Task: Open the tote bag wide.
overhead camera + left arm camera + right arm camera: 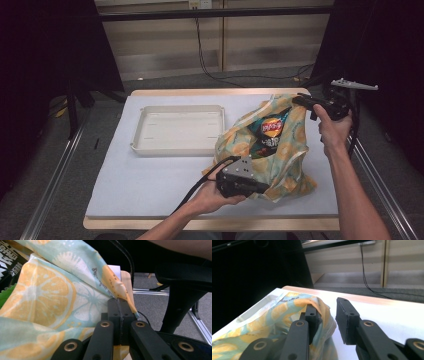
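A cloth bag (280, 150) printed with orange slices lies on the right half of the table, its mouth gaping. Inside it a dark crisp packet (271, 129) shows, and the packet's corner (10, 262) appears in the left gripper view. My left gripper (261, 188) is at the bag's near edge; its jaws (121, 305) are shut on a fold of the fabric (45, 295). My right gripper (303, 100) is at the bag's far rim. It stands open (328, 312), with the bag's rim (322, 307) draped against its left jaw.
An empty white tray (177, 148) sits left of the bag on the pale mat (150, 180); its wall (254, 310) shows in the right gripper view. Metal rails (55, 175) run along both table sides. A black stand (180, 297) rises beyond the table's edge.
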`<state>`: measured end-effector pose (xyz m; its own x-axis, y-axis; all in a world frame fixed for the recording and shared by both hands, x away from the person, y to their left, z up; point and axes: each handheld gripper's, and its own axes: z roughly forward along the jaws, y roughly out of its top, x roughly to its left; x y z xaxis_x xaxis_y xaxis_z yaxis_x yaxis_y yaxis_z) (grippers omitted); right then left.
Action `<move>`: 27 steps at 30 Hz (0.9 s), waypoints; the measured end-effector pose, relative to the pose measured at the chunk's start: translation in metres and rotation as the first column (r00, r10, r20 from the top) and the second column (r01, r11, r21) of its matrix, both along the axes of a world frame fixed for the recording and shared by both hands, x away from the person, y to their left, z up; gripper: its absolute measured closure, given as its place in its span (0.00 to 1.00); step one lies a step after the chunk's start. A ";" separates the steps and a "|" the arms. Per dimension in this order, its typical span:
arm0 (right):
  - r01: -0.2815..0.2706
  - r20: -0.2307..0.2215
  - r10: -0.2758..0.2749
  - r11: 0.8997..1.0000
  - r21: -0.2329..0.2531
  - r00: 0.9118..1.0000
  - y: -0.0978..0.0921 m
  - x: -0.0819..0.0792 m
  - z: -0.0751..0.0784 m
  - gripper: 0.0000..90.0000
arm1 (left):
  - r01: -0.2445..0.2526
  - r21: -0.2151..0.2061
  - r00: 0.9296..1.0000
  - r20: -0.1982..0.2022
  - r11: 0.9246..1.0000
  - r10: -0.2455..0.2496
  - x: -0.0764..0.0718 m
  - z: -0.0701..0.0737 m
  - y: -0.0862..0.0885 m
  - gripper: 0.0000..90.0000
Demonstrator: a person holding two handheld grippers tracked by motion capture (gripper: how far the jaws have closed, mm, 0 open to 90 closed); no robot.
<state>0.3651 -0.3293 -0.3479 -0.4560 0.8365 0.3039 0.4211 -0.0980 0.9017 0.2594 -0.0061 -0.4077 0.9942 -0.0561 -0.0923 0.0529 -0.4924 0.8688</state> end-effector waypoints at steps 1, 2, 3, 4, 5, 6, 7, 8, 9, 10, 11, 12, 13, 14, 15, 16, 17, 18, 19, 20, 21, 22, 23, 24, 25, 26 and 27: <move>0.010 -0.001 -0.010 1.000 0.013 1.000 -0.001 0.000 -0.003 0.79 | 0.001 0.007 1.000 0.004 1.000 -0.001 0.000 0.000 0.000 1.00; 0.018 -0.004 -0.018 1.000 0.019 1.000 -0.003 0.000 -0.006 0.77 | 0.001 0.007 1.000 0.004 1.000 -0.001 0.000 0.000 0.000 1.00; 0.036 -0.021 -0.036 0.999 0.026 0.999 -0.007 0.001 -0.010 0.78 | 0.004 -0.004 1.000 0.000 1.000 -0.004 0.001 0.000 0.002 1.00; 0.041 -0.030 -0.040 0.998 0.040 0.999 -0.009 0.001 -0.013 0.80 | 0.000 -0.004 1.000 -0.001 1.000 0.000 0.002 0.001 0.003 1.00; 0.048 -0.042 -0.046 0.998 0.050 0.998 -0.012 0.001 -0.017 0.82 | -0.003 -0.008 1.000 -0.001 1.000 0.003 0.002 0.001 0.004 1.00; 0.061 -0.065 -0.057 0.997 0.047 0.996 -0.014 0.000 -0.020 0.89 | -0.004 -0.010 1.000 0.002 1.000 0.004 0.003 0.001 0.005 1.00; 0.068 -0.084 -0.064 0.997 0.048 0.994 -0.016 0.001 -0.024 0.93 | -0.011 -0.007 1.000 -0.003 1.000 0.011 0.004 0.001 0.006 1.00; 0.080 -0.104 -0.074 0.995 0.052 0.992 -0.019 0.000 -0.028 0.94 | -0.015 -0.008 1.000 -0.004 1.000 0.015 0.005 0.001 0.007 1.00; 0.087 -0.116 -0.079 0.994 0.063 0.990 -0.021 0.000 -0.031 0.95 | -0.022 -0.007 1.000 -0.007 1.000 0.021 0.006 0.001 0.008 1.00; 0.084 -0.141 -0.072 0.994 0.077 0.987 -0.023 0.000 -0.034 0.96 | -0.020 -0.004 1.000 0.002 1.000 0.020 0.006 0.001 0.009 1.00; 0.068 -0.163 -0.053 0.993 0.094 0.985 -0.025 -0.001 -0.037 0.97 | -0.020 -0.011 1.000 0.000 1.000 0.020 0.006 0.001 0.010 1.00; 0.060 -0.168 -0.044 0.994 0.092 0.985 -0.025 -0.002 -0.038 0.97 | -0.025 -0.021 1.000 -0.004 0.999 0.025 0.007 0.001 0.011 1.00; 0.040 -0.176 -0.024 0.996 0.083 0.984 -0.026 -0.005 -0.039 0.99 | -0.029 -0.023 1.000 -0.005 0.999 0.029 0.008 0.002 0.012 1.00; 0.019 -0.182 -0.004 0.996 0.082 0.983 -0.026 -0.006 -0.040 0.99 | -0.045 -0.026 0.999 -0.004 0.999 0.045 0.009 0.003 0.012 0.99; -0.005 -0.192 0.021 0.996 0.088 0.981 -0.025 -0.008 -0.042 1.00 | -0.051 -0.037 0.999 -0.009 0.998 0.051 0.010 0.003 0.012 0.93; -0.025 -0.194 0.040 0.997 0.078 0.980 -0.024 -0.010 -0.043 1.00 | -0.068 -0.047 0.998 -0.012 0.997 0.067 0.011 0.003 0.013 0.87; -0.044 -0.196 0.059 0.996 0.080 0.979 -0.023 -0.013 -0.045 1.00 | -0.068 -0.050 0.998 -0.012 0.996 0.067 0.012 0.004 0.014 0.84; -0.058 -0.199 0.077 0.993 0.099 0.977 -0.023 -0.015 -0.046 1.00 | -0.068 -0.050 0.998 -0.012 0.996 0.067 0.012 0.004 0.014 0.81; -0.070 -0.199 0.090 0.992 0.104 0.976 -0.022 -0.018 -0.046 1.00 | -0.098 -0.057 0.995 -0.010 0.994 0.098 0.012 0.007 0.016 0.74; -0.083 -0.202 0.101 0.992 0.098 0.974 -0.020 -0.020 -0.047 1.00 | -0.100 -0.070 0.995 -0.016 0.993 0.099 0.013 0.008 0.017 0.70; -0.103 -0.207 0.122 0.990 0.101 0.971 -0.018 -0.021 -0.047 1.00 | -0.110 -0.075 0.994 -0.016 0.991 0.109 0.013 0.009 0.018 0.68; -0.121 -0.210 0.136 0.989 0.084 0.968 -0.015 -0.024 -0.047 1.00 | -0.119 -0.085 0.993 -0.016 0.989 0.118 0.014 0.011 0.019 0.65; -0.141 -0.213 0.155 0.987 0.077 0.965 -0.011 -0.026 -0.047 1.00 | -0.127 -0.088 0.992 -0.016 0.988 0.126 0.015 0.013 0.021 0.60; -0.160 -0.209 0.172 0.985 0.070 0.963 -0.008 -0.028 -0.048 1.00 | -0.132 -0.100 0.991 -0.019 0.986 0.131 0.016 0.015 0.023 0.59; -0.172 -0.202 0.182 0.983 0.067 0.962 -0.006 -0.031 -0.048 1.00 | -0.144 -0.104 0.990 -0.010 0.984 0.144 0.018 0.017 0.025 0.58; -0.183 -0.195 0.194 0.980 0.073 0.961 -0.003 -0.034 -0.047 1.00 | -0.157 -0.118 0.988 -0.015 0.980 0.157 0.020 0.020 0.028 0.56; -0.196 -0.181 0.206 0.978 0.070 0.962 -0.001 -0.036 -0.047 1.00 | -0.167 -0.128 0.986 -0.018 0.978 0.166 0.023 0.023 0.031 0.57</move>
